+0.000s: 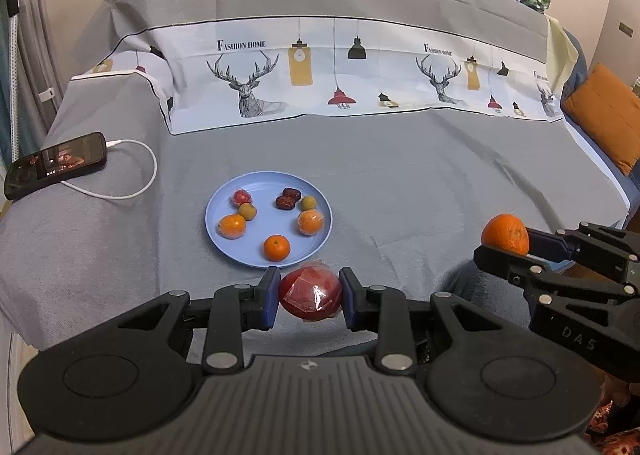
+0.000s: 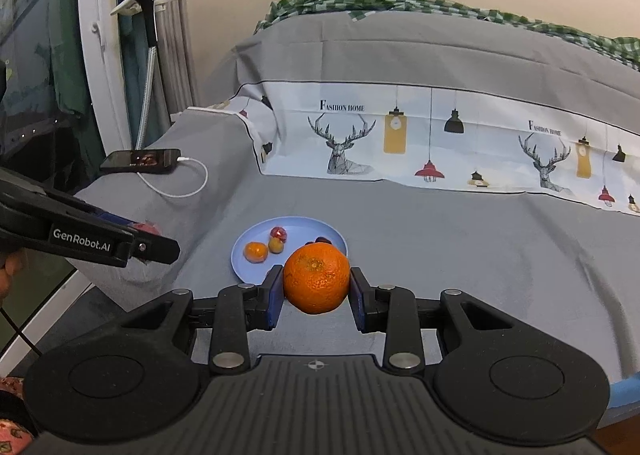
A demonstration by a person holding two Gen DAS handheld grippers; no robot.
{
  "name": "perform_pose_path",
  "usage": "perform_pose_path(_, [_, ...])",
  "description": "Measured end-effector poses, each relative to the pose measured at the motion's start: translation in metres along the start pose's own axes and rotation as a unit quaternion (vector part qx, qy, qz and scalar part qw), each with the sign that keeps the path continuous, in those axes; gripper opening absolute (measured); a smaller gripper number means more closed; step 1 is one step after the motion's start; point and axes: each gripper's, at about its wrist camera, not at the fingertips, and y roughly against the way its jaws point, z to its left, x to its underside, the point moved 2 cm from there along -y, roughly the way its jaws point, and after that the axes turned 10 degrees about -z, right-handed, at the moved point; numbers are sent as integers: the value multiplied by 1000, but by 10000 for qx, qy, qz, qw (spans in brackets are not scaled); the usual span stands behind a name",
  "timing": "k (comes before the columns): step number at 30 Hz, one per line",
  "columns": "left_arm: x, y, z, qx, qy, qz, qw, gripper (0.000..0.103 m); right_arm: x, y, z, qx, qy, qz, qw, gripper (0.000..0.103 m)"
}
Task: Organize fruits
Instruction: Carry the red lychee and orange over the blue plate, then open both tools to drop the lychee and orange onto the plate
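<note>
A blue plate (image 1: 224, 243) lies on the grey bedspread and holds several small fruits: oranges, wrapped red fruit, dark dates and greenish ones. My left gripper (image 1: 310, 297) is shut on a red fruit in clear wrap (image 1: 310, 297), held just in front of the plate's near rim. My right gripper (image 2: 316, 287) is shut on a large orange (image 2: 316, 279), held above the bed in front of the plate (image 2: 256, 275). The right gripper and its orange (image 1: 505, 234) show at the right of the left wrist view. The left gripper (image 2: 160, 249) shows at the left of the right wrist view.
A black phone (image 1: 56, 165) with a white charging cable (image 1: 136, 183) lies on the bed at the left. A printed deer-pattern cloth (image 1: 360, 75) spans the back. An orange cushion (image 1: 608, 115) sits far right. A lamp stand (image 2: 148, 55) and curtain are at the left.
</note>
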Motion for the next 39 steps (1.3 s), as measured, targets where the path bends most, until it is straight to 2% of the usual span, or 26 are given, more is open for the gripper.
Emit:
perform_pose_path(12, [-5, -24, 21, -106, 278, 239, 9993, 35, 1, -29, 3, -106, 151, 346, 9992, 35])
perform_pose_path(21, [-10, -62, 51, -350, 543, 588, 9962, 35, 11, -79, 10, -362, 99, 864, 9956, 35])
perform_pose_path(27, [-28, -107, 65, -457, 551, 667, 9952, 35, 14, -131, 12, -417, 91, 1098, 9930, 35])
perform_pose_path(33, [-39, -165, 74, -383, 471, 848, 9945, 35, 21, -185, 10, -405, 39, 1371, 9897, 35])
perform_pose_path(39, [-47, -220, 82, -421, 280, 923, 9945, 35, 27, -236, 6, -394, 221, 1396, 9892, 35])
